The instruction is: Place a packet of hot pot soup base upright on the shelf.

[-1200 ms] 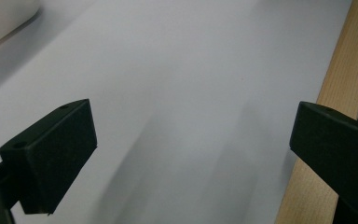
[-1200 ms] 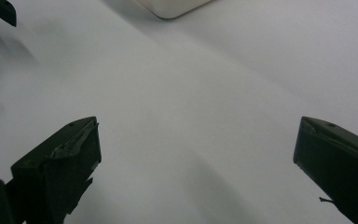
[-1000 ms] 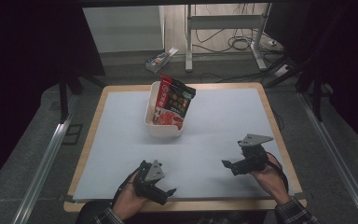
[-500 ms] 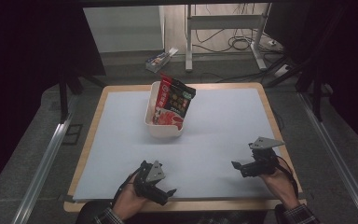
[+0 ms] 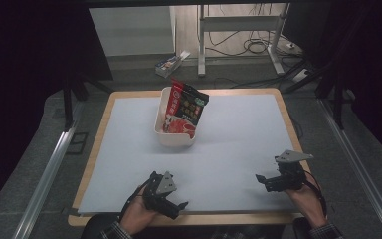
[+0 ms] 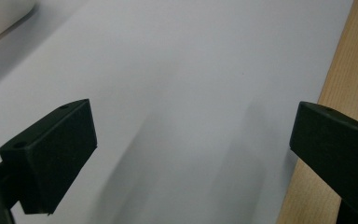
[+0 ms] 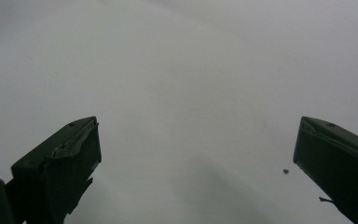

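The print on the red and black foil snack packet [image 5: 184, 107] is too small to read, and its lower end is hidden inside the cream plastic tub [image 5: 160, 130] near the far edge of the tabletop [image 5: 238, 139]. The small box on the floor [image 5: 169, 62] beyond that edge is too small to identify. In the left claw view the tub's corner [image 6: 0, 16] is blurred and cut off

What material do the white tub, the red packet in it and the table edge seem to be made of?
White tub: probably matte plastic, given its smooth, rounded walls.
Red packet: likely plastic film or foil; it looks glossy and printed, with a creased, flexible top.
Table edge: pale wood, unpainted, with faint grain in the left gripper view.
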{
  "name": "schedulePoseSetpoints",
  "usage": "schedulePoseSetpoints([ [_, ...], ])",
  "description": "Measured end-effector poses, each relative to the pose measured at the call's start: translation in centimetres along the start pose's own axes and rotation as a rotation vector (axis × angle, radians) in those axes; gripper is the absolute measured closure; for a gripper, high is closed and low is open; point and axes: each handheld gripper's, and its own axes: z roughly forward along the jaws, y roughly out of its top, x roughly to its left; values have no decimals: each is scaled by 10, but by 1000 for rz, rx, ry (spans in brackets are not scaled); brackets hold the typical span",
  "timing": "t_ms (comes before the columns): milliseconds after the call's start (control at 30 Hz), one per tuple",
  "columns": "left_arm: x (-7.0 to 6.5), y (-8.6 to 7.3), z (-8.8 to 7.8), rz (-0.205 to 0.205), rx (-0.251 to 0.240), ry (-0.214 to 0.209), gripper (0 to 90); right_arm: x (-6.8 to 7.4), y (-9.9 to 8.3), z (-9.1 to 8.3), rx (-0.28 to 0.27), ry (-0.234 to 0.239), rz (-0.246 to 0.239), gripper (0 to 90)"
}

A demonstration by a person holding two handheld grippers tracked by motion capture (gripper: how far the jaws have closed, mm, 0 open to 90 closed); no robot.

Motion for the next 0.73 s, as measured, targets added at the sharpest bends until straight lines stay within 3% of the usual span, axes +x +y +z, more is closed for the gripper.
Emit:
schedulePoseSetpoints([
  [467,0,0,2,3,18,-1,3,-9,-17,12,95,14,38,2],
  [733,0,1,2,3,16,3,3,-10,-18,14,102,23,45,2],
])
